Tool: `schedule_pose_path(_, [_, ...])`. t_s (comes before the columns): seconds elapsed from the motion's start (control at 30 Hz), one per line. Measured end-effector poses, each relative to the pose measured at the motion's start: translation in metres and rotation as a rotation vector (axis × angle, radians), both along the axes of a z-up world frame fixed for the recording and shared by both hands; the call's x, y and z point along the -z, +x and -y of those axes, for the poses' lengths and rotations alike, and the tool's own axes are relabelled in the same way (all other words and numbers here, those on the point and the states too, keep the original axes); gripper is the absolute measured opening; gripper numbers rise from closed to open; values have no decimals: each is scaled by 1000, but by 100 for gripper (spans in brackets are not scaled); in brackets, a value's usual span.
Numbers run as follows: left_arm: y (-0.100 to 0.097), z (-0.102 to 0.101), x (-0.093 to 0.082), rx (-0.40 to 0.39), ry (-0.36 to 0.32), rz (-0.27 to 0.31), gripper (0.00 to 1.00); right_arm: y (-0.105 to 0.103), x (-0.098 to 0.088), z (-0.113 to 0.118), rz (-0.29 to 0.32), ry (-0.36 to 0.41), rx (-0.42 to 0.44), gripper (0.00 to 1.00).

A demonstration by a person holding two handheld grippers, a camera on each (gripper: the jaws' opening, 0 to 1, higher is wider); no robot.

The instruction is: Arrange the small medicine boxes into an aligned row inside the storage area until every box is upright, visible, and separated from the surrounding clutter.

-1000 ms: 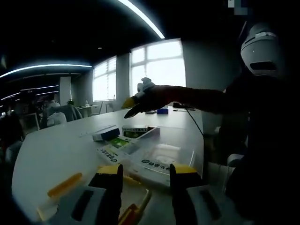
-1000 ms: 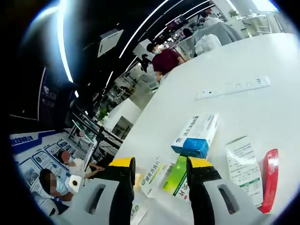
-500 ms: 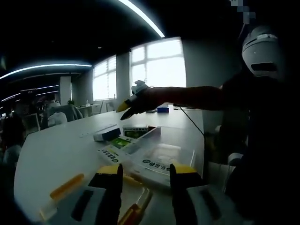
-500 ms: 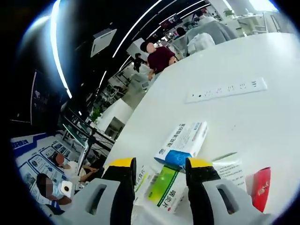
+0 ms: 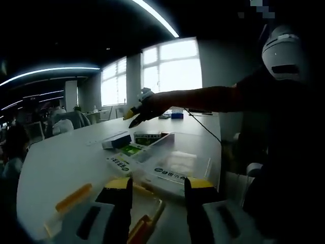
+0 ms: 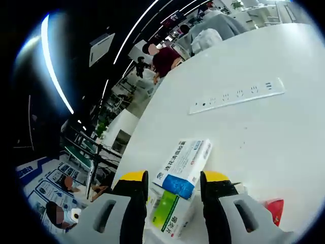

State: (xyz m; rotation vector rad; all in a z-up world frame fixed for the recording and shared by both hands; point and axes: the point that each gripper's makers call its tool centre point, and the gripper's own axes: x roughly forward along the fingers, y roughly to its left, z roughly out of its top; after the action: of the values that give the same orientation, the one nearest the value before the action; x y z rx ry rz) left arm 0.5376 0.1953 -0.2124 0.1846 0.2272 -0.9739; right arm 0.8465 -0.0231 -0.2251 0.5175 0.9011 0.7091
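In the right gripper view a blue-and-white medicine box (image 6: 184, 161) lies flat on the white table (image 6: 264, 137), just past my open right gripper (image 6: 174, 179). A green box (image 6: 167, 216) lies under the jaws, and a red pack (image 6: 271, 211) is at the right. In the left gripper view my left gripper (image 5: 157, 187) stands open over a clear storage tray (image 5: 195, 155) that holds a flat white box (image 5: 170, 175). Beyond the tray lie the blue-and-white box (image 5: 116, 141), the green box (image 5: 130, 149), a white-green box (image 5: 119, 163) and another box (image 5: 150, 137). The right gripper (image 5: 133, 113) hovers above them.
A white power strip (image 6: 236, 95) lies across the table beyond the boxes. A yellow strip (image 5: 73, 197) lies near the left jaw. The person's sleeve (image 5: 213, 99) stretches across the left gripper view. People sit at desks (image 6: 162, 56) in the background.
My right gripper has moved forward over the boxes, so the blue-and-white box now sits between its jaw tips. In the left gripper view it has drifted left and a little up.
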Motion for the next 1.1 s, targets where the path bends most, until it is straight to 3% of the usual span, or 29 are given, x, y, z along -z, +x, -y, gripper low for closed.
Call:
schedule_pose_path(0.4, [0, 3, -1, 3, -5, 4, 42, 10, 12, 1, -111, 3, -2, 42])
schedule_pose_path(0.57, [0, 3, -2, 3, 2, 2, 42, 5, 16, -5, -134, 5, 5, 40])
schedule_pose_path(0.67, [0, 0, -1, -5, 5, -1, 42, 17, 18, 0, -144, 9, 1, 40])
schedule_pose_path(0.8, [0, -3, 1, -11, 11, -6, 42, 9, 21, -9, -152, 22, -13, 40])
schedule_pose_path(1.1, [0, -9, 1, -24, 18, -11, 42, 16, 27, -15, -168, 17, -28, 40])
